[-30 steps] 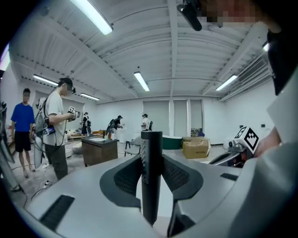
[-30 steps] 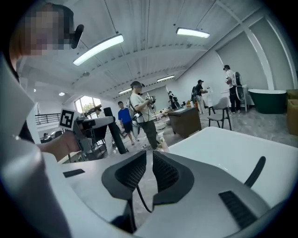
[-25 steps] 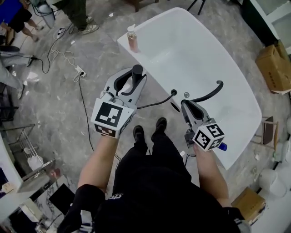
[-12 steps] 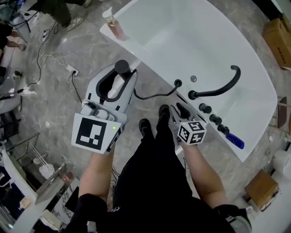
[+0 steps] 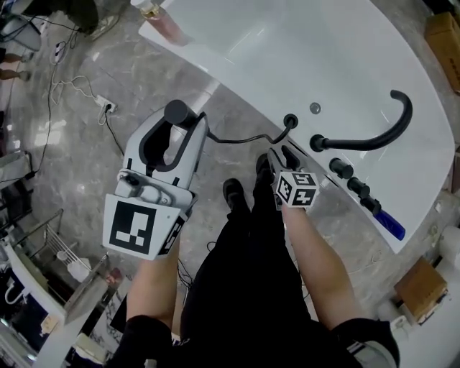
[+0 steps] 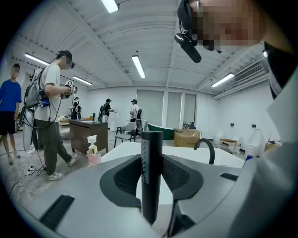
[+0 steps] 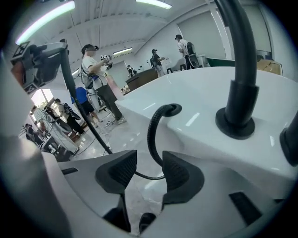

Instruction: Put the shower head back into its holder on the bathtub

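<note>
The black stick-shaped shower head (image 5: pixel 176 113) (image 6: pixel 151 144) stands upright between the jaws of my left gripper (image 5: pixel 180 133) (image 6: pixel 152 169), which is shut on it over the floor, left of the white bathtub (image 5: pixel 273 50). Its black hose (image 5: pixel 244 139) (image 7: pixel 153 135) runs to a round black socket (image 5: pixel 290 121) (image 7: pixel 173 109) on the tub rim. My right gripper (image 5: pixel 280 154) (image 7: pixel 148 160) hangs low beside the rim just under that socket. Its jaws have just been opening; the hose loops between them, near the right pad, with neither pad pressing on it.
A curved black faucet (image 5: pixel 374 136) (image 7: pixel 235 93) rises from the rim, with black knobs (image 5: pixel 339 169) and a blue object (image 5: pixel 392 224) further along. A pump bottle (image 5: pixel 154 11) stands on the far corner. My legs and shoes (image 5: pixel 233 192) are below, and cables (image 5: pixel 108 108) cross the floor.
Both grippers have sunk. The right one dropped from above the rim to beside it at the hose, and its jaws opened. The left one still grips the shower head.
</note>
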`<state>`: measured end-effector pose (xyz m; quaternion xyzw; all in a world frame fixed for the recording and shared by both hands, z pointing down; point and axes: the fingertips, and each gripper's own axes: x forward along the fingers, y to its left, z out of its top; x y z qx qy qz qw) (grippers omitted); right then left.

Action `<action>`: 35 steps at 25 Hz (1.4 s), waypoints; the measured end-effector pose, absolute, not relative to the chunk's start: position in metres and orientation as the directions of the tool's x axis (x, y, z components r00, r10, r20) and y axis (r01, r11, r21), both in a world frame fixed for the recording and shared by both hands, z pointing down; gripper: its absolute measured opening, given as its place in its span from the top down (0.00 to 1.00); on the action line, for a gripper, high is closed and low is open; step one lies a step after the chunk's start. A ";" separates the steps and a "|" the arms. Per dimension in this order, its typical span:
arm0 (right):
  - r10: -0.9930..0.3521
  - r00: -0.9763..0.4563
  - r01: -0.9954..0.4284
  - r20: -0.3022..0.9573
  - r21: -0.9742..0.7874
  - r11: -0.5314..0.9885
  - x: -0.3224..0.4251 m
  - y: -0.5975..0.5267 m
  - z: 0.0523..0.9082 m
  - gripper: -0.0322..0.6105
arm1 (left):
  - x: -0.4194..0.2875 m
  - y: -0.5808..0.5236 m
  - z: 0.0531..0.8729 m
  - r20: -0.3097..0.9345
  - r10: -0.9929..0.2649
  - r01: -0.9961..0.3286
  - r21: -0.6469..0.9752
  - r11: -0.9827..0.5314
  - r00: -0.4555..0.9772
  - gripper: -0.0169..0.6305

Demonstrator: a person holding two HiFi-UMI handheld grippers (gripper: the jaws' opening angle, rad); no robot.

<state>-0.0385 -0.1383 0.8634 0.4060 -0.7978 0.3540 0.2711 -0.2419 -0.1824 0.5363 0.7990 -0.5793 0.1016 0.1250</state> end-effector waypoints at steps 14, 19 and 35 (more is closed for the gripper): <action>-0.448 -0.473 -0.864 0.759 -0.300 0.404 -0.052 -0.147 0.854 0.84 | -0.256 -0.191 0.586 0.352 -0.891 -0.956 0.057 -0.287 0.288 0.75; -0.434 -0.465 -0.866 0.772 -0.295 0.403 -0.035 -0.151 0.823 0.84 | -0.240 -0.200 0.610 0.386 -0.869 -0.949 0.065 -0.308 0.309 0.75; -0.291 -0.478 -0.858 0.829 -0.370 0.357 -0.053 -0.201 0.800 0.82 | -0.227 -0.241 0.513 0.239 -0.911 -0.941 0.108 -0.321 0.338 0.75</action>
